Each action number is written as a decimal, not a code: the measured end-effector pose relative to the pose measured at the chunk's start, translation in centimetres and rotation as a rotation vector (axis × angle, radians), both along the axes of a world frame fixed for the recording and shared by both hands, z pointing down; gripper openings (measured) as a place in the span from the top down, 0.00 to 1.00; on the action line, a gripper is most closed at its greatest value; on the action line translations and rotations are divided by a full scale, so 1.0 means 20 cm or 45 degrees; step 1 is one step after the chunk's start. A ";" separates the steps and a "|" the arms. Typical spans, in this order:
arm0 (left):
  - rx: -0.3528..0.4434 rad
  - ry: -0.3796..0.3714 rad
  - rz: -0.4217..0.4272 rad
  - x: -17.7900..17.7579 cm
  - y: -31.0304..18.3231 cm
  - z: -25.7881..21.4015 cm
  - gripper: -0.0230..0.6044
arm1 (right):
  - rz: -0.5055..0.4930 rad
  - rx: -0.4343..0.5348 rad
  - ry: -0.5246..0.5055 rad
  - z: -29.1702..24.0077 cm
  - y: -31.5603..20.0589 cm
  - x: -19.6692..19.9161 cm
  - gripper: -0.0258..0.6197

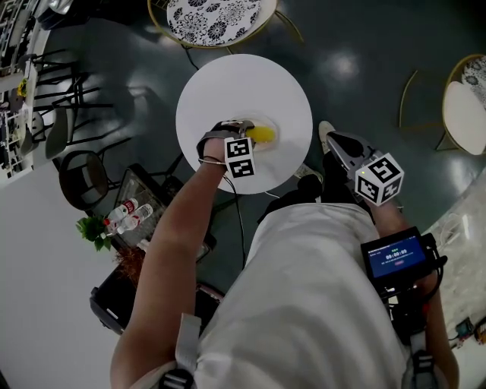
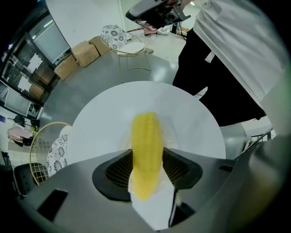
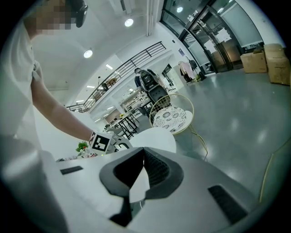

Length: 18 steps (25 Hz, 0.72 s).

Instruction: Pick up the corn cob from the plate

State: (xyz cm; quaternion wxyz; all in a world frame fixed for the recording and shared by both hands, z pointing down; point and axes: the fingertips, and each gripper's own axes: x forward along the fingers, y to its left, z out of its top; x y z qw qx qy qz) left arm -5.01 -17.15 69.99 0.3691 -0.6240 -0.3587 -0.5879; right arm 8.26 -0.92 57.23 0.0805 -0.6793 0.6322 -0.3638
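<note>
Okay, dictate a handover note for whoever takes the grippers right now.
Left gripper: pointing down over the round white table, jaws closed on the corn cob.
Right gripper: shut, empty, held beside the table.
Corn cob: over the clear plate; whether it has lifted off is unclear.
Done: grasp. To do: lift the corn cob clear of the plate.

A round white table (image 1: 228, 87) stands on a dark grey, glossy floor (image 1: 357, 61). Directly on the tabletop lies a single small plate (image 2: 168, 131), so pale that only its faint rim stands out from the white surface; it sits off centre, toward the person's side. On the floor just beyond the table stands a wire-framed chair (image 1: 213, 19) with a black-and-white patterned cushion, and another chair (image 1: 465, 114) stands well apart at the right.
</note>
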 end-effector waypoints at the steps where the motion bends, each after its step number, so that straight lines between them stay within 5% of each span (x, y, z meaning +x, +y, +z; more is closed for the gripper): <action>1: 0.002 0.011 -0.008 0.00 0.00 -0.01 0.63 | -0.005 0.001 0.000 0.00 0.00 0.00 0.95; 18: 0.023 0.172 -0.166 -0.04 0.01 -0.18 0.63 | -0.135 0.035 0.033 -0.06 -0.09 -0.07 0.95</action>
